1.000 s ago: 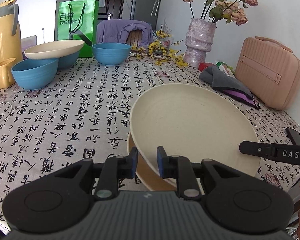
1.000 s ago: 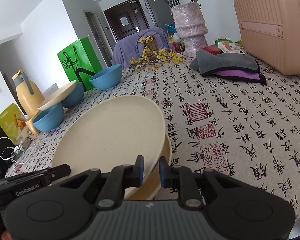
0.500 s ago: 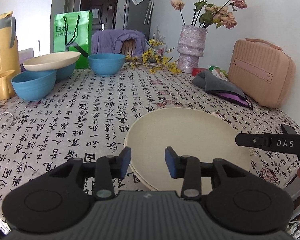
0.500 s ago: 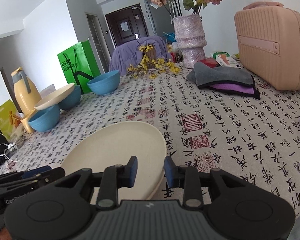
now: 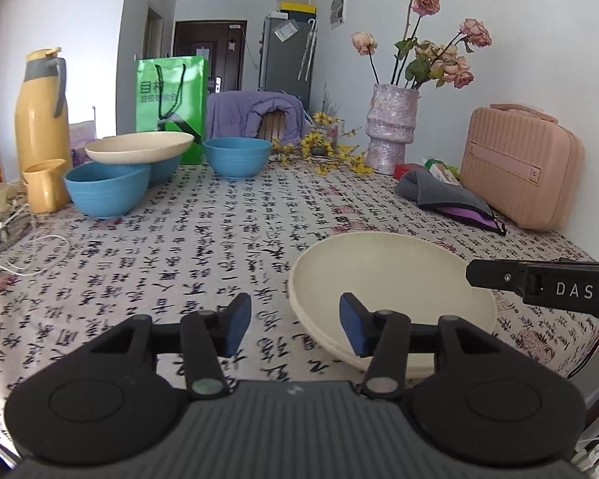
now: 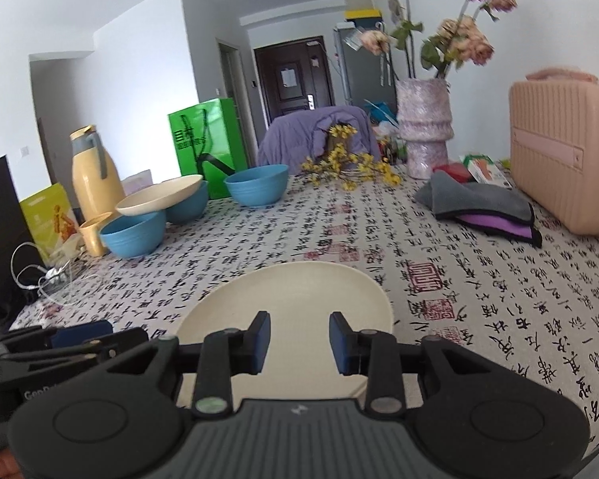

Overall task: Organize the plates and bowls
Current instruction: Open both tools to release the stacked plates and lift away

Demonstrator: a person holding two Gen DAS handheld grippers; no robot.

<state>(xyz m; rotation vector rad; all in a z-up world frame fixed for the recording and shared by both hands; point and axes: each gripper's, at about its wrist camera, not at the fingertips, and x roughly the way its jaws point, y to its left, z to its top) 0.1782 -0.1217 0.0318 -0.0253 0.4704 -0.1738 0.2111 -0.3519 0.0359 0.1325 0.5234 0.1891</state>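
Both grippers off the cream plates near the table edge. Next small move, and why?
Probably reach the left gripper toward the cream plate perched across the blue bowls. Both grippers' jaws have just been opening with nothing between them, the near plate stack lies flat, and that perched plate is not stacked.

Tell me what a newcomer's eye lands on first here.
Probably the cream plates stacked at the near edge of the calligraphy-print tablecloth, right in front of both open grippers. Next, the blue bowls at far left, one cream plate perched across two of them, and the pink case far right.
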